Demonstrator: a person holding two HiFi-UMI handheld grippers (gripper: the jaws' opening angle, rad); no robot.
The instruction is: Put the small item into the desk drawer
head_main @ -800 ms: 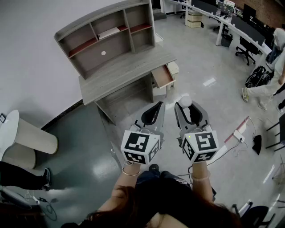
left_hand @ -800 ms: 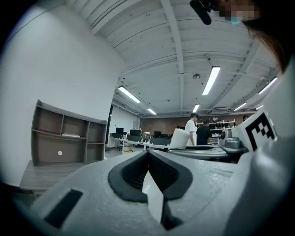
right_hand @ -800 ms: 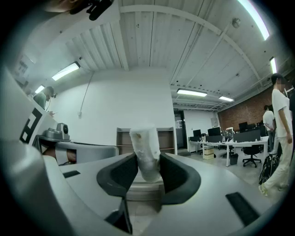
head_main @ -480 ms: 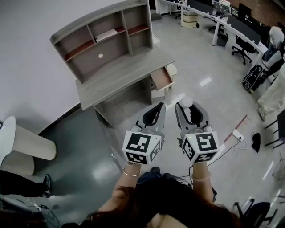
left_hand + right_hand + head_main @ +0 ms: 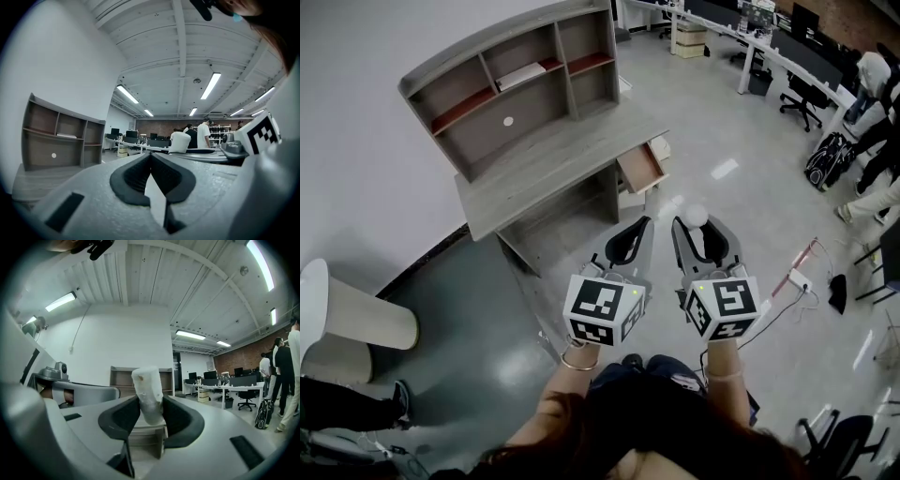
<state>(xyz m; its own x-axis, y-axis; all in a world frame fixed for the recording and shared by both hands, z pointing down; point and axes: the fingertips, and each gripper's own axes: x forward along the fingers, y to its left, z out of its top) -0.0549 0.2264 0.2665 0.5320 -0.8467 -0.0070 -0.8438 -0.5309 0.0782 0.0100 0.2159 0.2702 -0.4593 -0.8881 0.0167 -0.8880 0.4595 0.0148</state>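
My right hand-held gripper [image 5: 703, 232] was clamped on the small white item [image 5: 147, 392]. This was a stubby cylinder held at the jaw tips, its long axis upright and its top leaning slightly left in the right gripper view. My left hand-held gripper [image 5: 151, 157] was clenched on nothing. Both hung over the floor, apart from the worktop [image 5: 546, 169], whose drawer [image 5: 640, 167] stood open.

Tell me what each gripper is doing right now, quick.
Left gripper: closed, nothing between its jaws.
Right gripper: closed on the small white item.
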